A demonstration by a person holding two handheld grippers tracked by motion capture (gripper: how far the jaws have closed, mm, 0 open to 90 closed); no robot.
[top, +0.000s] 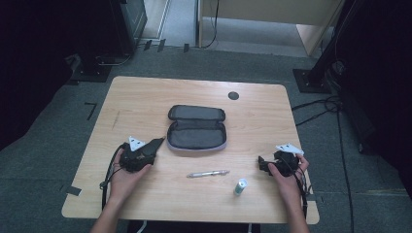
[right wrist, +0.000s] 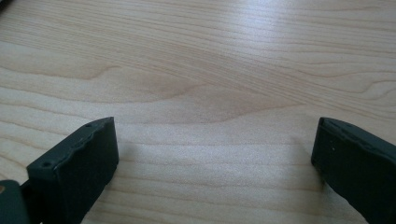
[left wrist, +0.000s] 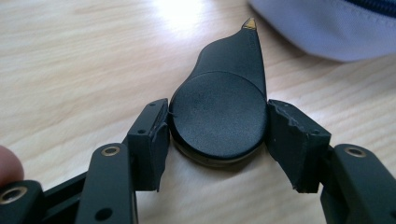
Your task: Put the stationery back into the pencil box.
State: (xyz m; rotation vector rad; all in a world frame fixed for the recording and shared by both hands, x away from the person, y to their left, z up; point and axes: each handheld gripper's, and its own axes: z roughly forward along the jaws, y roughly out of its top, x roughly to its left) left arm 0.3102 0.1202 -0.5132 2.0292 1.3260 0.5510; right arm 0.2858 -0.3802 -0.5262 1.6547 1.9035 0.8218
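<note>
Left gripper (left wrist: 218, 135) clamps a black teardrop-shaped tool (left wrist: 224, 105) on the table (left wrist: 70, 60), centre frame, beside the pouch (left wrist: 327, 28). Likely light, rigid, smooth: hold the round body. Right gripper (right wrist: 212, 154) open, empty.

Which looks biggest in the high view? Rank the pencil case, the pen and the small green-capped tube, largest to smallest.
1. pencil case, lying open, by far the largest.
2. pen, long but thin.
3. green-capped tube, the smallest.
All lie on the table at similar distance, so the order seems safe.
</note>
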